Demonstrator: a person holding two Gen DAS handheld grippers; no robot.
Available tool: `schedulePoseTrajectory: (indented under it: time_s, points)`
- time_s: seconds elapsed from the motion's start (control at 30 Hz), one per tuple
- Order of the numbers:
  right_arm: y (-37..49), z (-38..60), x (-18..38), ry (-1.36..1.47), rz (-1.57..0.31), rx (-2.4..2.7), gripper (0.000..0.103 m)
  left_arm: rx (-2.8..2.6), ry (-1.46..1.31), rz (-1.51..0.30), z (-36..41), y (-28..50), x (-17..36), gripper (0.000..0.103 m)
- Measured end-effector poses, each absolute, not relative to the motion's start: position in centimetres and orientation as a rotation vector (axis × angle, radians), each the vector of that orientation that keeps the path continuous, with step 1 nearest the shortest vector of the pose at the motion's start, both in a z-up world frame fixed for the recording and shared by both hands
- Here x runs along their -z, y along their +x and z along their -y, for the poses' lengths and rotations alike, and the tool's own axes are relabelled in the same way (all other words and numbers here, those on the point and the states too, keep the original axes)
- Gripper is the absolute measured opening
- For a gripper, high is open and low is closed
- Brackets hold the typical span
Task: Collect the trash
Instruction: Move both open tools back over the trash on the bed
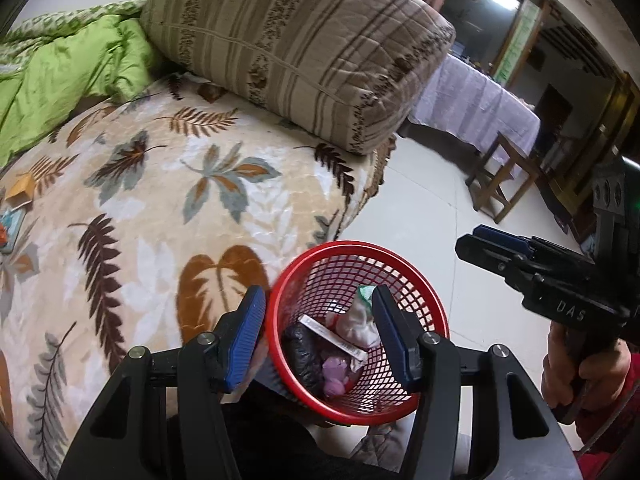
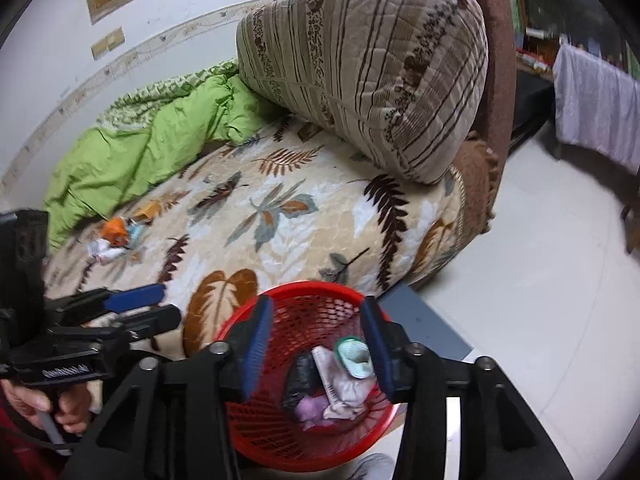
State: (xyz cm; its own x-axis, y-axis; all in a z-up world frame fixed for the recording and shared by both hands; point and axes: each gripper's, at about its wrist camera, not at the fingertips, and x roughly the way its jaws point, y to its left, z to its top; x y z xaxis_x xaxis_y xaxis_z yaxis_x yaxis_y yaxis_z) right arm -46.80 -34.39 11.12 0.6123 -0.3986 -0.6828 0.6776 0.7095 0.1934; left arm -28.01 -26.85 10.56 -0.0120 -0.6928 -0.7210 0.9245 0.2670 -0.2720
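Currently both the left gripper (image 1: 318,334) and right gripper (image 2: 316,346) hover part-open and empty over the red basket (image 2: 240,420); remaining wrappers (image 2: 116,238) on the bed (image 2: 280,216) look light, crumpled, pinchable by any raised fold.

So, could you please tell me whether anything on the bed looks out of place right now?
Yes: a small cluster of litter lies on the leaf-print blanket near the green quilt: orange, white and pale blue scraps, too blurred to identify. It looks stray there, since similar rubbish already sits in the red basket.
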Motion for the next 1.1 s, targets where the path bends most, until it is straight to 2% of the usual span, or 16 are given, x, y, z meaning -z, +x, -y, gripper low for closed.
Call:
schedulePoseTrajectory:
  time_s: [0.3,0.57,0.7,1.1]
  points:
    - [-45.0,33.3,-10.8,0.386,-0.694,0.688,0.050,1.256,0.291,-0.867,24.5,-26.4,-11.0,0.054]
    - [-42.1,32.5,-10.0,0.473,-0.710,0.556,0.050,1.159,0.226,-0.850,21.1,-23.2,-11.5,0.056]
    - [-39.5,31.6,-10.2,0.495,-0.708,0.453,0.050,1.077,0.185,-0.848,18.6,-20.6,-11.4,0.056]
    - [-28.9,26.7,-11.5,0.331,-0.719,0.226,0.050,0.771,0.013,-0.870,10.0,-11.8,-9.9,0.057]
